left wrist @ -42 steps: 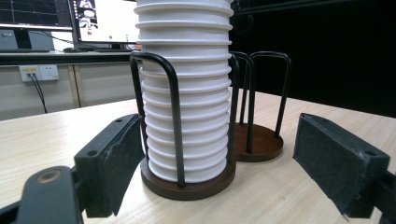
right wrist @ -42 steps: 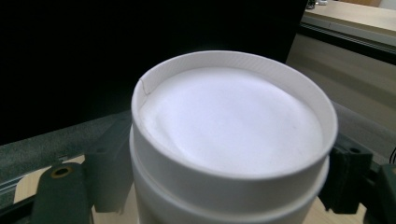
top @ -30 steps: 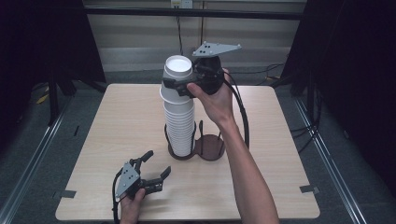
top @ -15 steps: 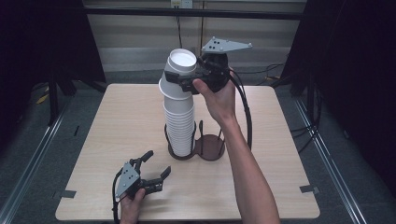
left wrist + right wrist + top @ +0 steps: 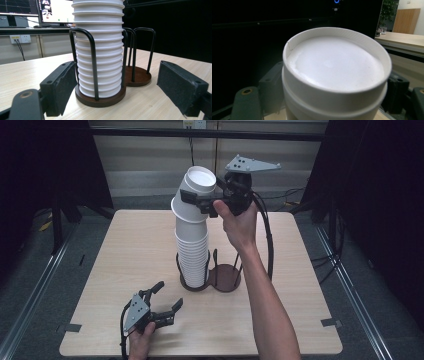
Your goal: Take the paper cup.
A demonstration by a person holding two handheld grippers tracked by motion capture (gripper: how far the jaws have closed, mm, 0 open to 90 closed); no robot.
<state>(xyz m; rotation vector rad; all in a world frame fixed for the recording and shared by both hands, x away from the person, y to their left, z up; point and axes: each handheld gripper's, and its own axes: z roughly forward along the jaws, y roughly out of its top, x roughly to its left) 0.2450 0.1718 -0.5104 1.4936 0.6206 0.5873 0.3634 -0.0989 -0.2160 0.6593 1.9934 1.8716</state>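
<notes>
A tall stack of upside-down white paper cups stands in a black wire holder with two round brown bases, at the middle of the table. My right gripper is shut on the top cup, which tilts away from the stack's axis with its lower rim still over the stack. In the right gripper view that cup sits between the jaws of the right gripper. My left gripper rests open near the table's front left edge. It faces the stack with nothing between its jaws.
The holder's second base stands empty to the right of the stack. The light wooden table has bare surface on both sides of the holder. The right forearm crosses the table's right half.
My right gripper has risen a little and tilted the top cup further away from the stack. The left gripper has not moved.
</notes>
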